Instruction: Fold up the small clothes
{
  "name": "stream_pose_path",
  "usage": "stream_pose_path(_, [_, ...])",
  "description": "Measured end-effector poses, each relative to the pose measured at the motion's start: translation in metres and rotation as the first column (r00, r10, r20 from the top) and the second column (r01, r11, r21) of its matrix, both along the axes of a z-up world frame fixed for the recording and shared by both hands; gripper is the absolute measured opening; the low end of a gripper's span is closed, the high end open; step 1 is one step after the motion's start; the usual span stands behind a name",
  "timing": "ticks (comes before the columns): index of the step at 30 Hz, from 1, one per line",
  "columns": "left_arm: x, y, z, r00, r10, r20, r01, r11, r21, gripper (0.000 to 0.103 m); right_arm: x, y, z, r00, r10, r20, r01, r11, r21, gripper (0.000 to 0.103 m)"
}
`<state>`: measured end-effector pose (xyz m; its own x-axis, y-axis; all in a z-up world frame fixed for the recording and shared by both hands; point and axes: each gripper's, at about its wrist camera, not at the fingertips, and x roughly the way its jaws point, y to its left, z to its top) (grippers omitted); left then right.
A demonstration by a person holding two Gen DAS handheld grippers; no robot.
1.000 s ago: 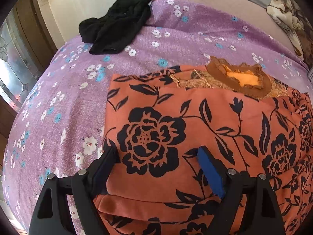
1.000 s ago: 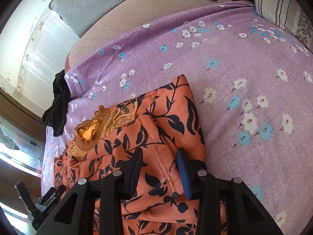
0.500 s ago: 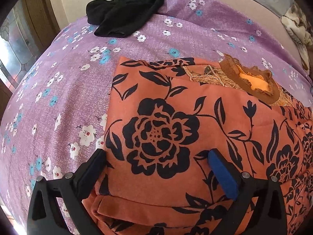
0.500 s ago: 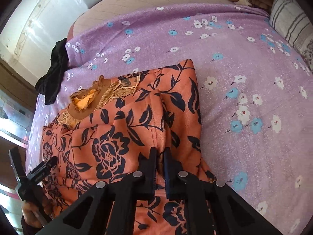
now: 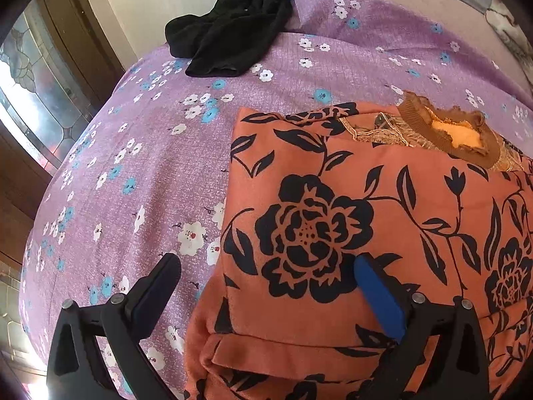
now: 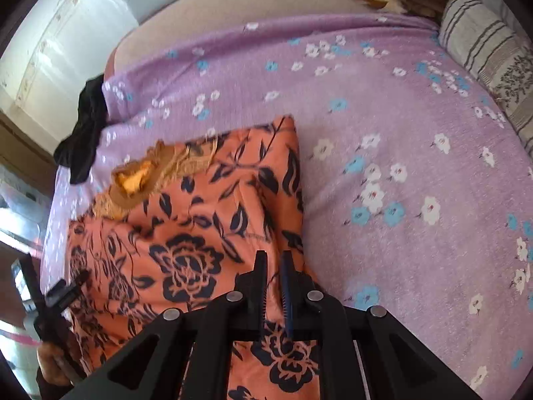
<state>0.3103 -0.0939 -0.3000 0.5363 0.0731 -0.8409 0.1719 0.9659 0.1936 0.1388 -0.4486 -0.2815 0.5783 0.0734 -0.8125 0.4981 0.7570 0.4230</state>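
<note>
Dress (image 5: 383, 220), orange with black roses, lies half-folded on the purple sheet (image 5: 140, 166), brown lace collar (image 5: 449, 130) at its far end, long axis running away from both grippers. Right gripper (image 6: 273, 266) pinches the near right edge, fingers narrowed onto soft, thin cloth. Left gripper (image 5: 266, 276) hangs wide, straddling the near left corner, one finger over sheet, one over dress. Judging by this, the left needs closing next. Black garment (image 5: 230, 36) sits crumpled well beyond the dress.
</note>
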Motion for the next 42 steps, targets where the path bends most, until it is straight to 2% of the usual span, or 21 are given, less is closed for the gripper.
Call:
stream_pose_path(1, [0.0,-0.001,-0.001,1.0,-0.001,0.006,0.001,1.0,0.007,0.103,0.002,-0.001,0.004,0.999,-0.014,0.034,0.014,1.0,-0.008,0.011])
stream_pose_path(2, [-0.001,-0.001,-0.001,1.0,-0.001,0.009,0.001,1.0,0.009,0.103,0.008,-0.001,0.005,0.998,-0.007,0.057,0.008,1.0,-0.006,0.021])
stream_pose_path(5, [-0.002,0.0,0.0,1.0,0.003,0.006,-0.003,1.0,-0.005,0.103,0.027,-0.001,-0.001,0.994,-0.018,0.107,0.018,1.0,0.004,0.079])
stream_pose_path(6, [-0.002,0.001,0.0,1.0,0.002,0.003,-0.002,1.0,-0.01,0.103,0.03,0.0,-0.003,0.991,-0.024,0.133,0.023,1.0,0.004,0.079])
stream_pose_path(8, [-0.002,0.003,-0.001,1.0,0.0,0.001,0.001,1.0,-0.016,0.103,0.041,0.004,-0.013,0.994,-0.003,0.109,0.002,1.0,0.014,0.072])
stream_pose_path(9, [-0.002,0.002,-0.001,1.0,0.0,0.002,0.0,1.0,-0.017,0.103,0.045,0.006,-0.019,0.996,0.005,0.094,-0.008,1.0,0.026,0.059])
stream_pose_path(11, [-0.002,0.001,-0.001,1.0,0.0,0.006,0.0,1.0,-0.01,0.103,0.052,0.008,-0.032,0.998,0.022,0.059,-0.024,0.999,0.04,0.043])
stream_pose_path(13, [-0.003,0.0,-0.001,1.0,-0.004,0.012,0.005,1.0,-0.001,0.103,0.056,0.014,-0.041,0.998,0.037,0.04,-0.038,0.999,0.017,0.037])
stream_pose_path(15, [-0.003,-0.001,0.0,1.0,-0.008,0.013,0.008,1.0,0.0,0.103,0.057,0.021,-0.039,0.998,0.052,0.024,-0.05,0.997,-0.05,0.012])
stream_pose_path(21, [-0.01,-0.005,0.006,0.997,-0.006,0.079,0.001,0.998,0.06,0.103,0.043,0.028,-0.006,0.996,-0.012,0.092,0.036,0.964,-0.263,0.009])
stream_pose_path(23, [-0.011,-0.008,0.004,0.997,-0.011,0.078,0.006,0.998,0.07,0.103,0.046,0.018,-0.018,0.997,-0.044,0.063,0.058,0.969,-0.24,0.008])
stream_pose_path(24, [-0.011,-0.008,0.004,0.997,-0.014,0.079,0.008,0.997,0.076,0.103,0.049,0.013,-0.03,0.998,-0.053,0.015,0.055,0.971,-0.233,0.008])
stream_pose_path(25, [-0.012,-0.008,0.003,0.996,-0.018,0.083,0.012,0.996,0.083,0.103,0.051,0.008,-0.042,0.997,-0.068,-0.029,0.061,0.977,-0.205,0.008])
stream_pose_path(26, [-0.012,-0.009,0.004,0.996,-0.023,0.084,0.015,0.996,0.089,0.103,0.048,0.001,-0.049,0.996,-0.084,-0.029,0.079,0.986,-0.146,0.011])
stream_pose_path(28, [-0.011,-0.007,0.006,0.996,-0.022,0.082,0.015,0.996,0.085,0.103,0.041,-0.009,-0.042,0.991,-0.131,0.002,0.131,0.989,-0.067,0.012])
stream_pose_path(30, [-0.012,-0.004,0.011,0.996,-0.013,0.09,0.007,0.998,0.07,0.103,0.032,-0.009,-0.021,0.986,-0.134,0.094,0.141,0.988,-0.065,0.012])
stream_pose_path(33, [-0.016,-0.003,0.023,0.991,-0.013,0.135,0.005,0.998,0.059,0.103,0.028,0.007,0.002,0.982,-0.049,0.182,0.064,0.995,-0.082,0.012])
stream_pose_path(36, [-0.014,-0.001,0.022,0.992,-0.008,0.125,0.001,0.998,0.06,0.103,0.037,0.038,0.0,0.976,0.096,0.197,-0.1,0.995,0.009,0.012])
stream_pose_path(39, [-0.008,-0.003,0.0,0.999,-0.014,0.04,0.01,0.995,0.104,0.103,0.046,0.077,-0.016,0.961,0.239,0.142,-0.248,0.967,0.055,0.012])
stream_pose_path(41, [-0.011,-0.002,0.002,0.998,-0.008,0.067,0.002,0.996,0.091,0.103,0.058,0.104,-0.039,0.932,0.361,0.024,-0.361,0.926,0.107,0.012])
stream_pose_path(42, [-0.01,-0.002,0.002,0.999,-0.006,0.052,0.001,0.996,0.093,0.103,0.059,0.112,-0.044,0.927,0.375,-0.003,-0.374,0.924,0.081,0.013])
